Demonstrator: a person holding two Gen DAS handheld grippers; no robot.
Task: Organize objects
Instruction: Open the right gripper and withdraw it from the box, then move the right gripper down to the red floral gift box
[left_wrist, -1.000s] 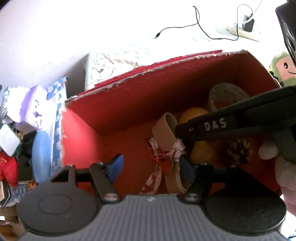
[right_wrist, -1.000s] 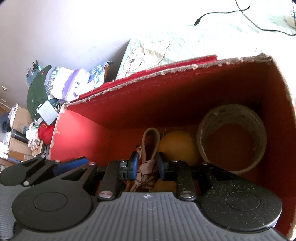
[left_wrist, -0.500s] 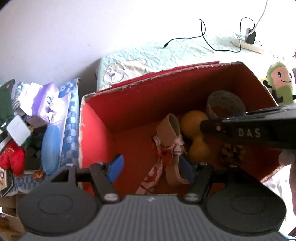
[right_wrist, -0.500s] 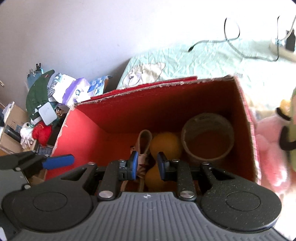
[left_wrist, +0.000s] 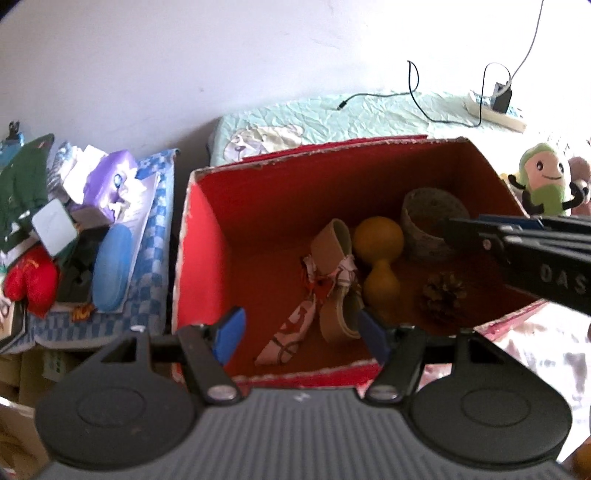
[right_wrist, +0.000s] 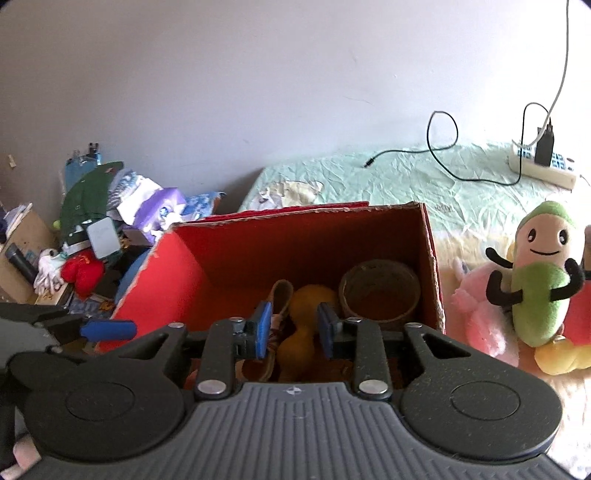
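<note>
Against the plain wall, the bed (right_wrist: 424, 184) carries an open red cardboard box (left_wrist: 207, 236) collecting an orange gourd (left_wrist: 378, 251); left gripper (left_wrist: 301, 332) open, empty; right gripper (right_wrist: 291, 328) opening, empty.

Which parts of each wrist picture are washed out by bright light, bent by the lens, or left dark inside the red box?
Left wrist view: the wall and the bedding at lower right blow out to white; the red box bulges, its rim curving; its near-left wall catches light, the back wall sits in shadow. Right wrist view: exposure is more even; the box floor around the yellow gourd is dim; the green plush toy is evenly lit.
</note>
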